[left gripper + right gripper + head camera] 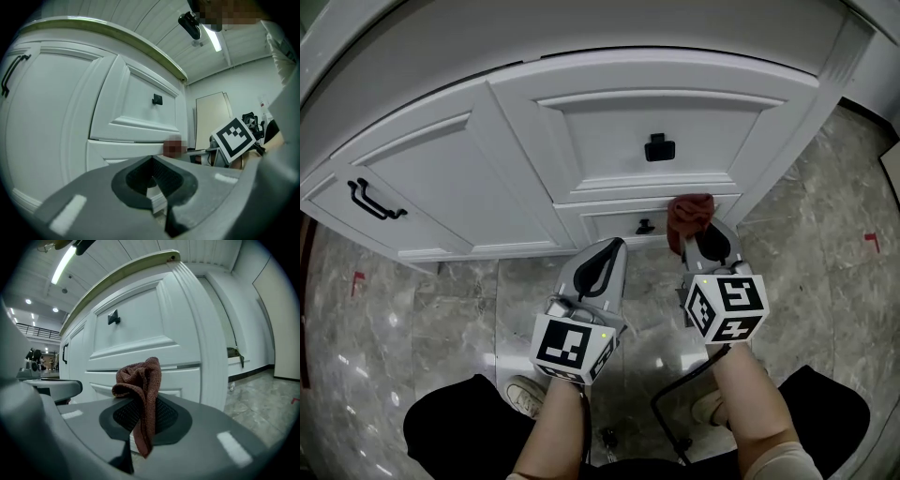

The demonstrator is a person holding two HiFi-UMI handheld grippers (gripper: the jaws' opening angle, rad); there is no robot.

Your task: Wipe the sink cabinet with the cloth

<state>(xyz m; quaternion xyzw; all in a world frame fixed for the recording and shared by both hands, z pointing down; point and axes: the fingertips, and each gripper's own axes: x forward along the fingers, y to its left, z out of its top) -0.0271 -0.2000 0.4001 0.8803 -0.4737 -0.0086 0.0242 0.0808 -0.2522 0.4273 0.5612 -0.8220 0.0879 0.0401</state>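
Observation:
The white sink cabinet [609,141] fills the upper half of the head view, with a door at the left and two drawers at the right. My right gripper [705,234] is shut on a reddish-brown cloth [689,214], which bunches above the jaws close to the lower drawer front, beside its black knob [645,226]. In the right gripper view the cloth [140,385] stands up from the closed jaws and hangs down in front. My left gripper [602,265] is shut with nothing in it, low before the cabinet base [140,154].
Black handle [375,200] on the left door and a black knob [659,147] on the upper drawer. Grey marble floor [825,272] surrounds the cabinet. The person's legs and a shoe [523,394] are below the grippers; a black cable [675,412] trails from the right one.

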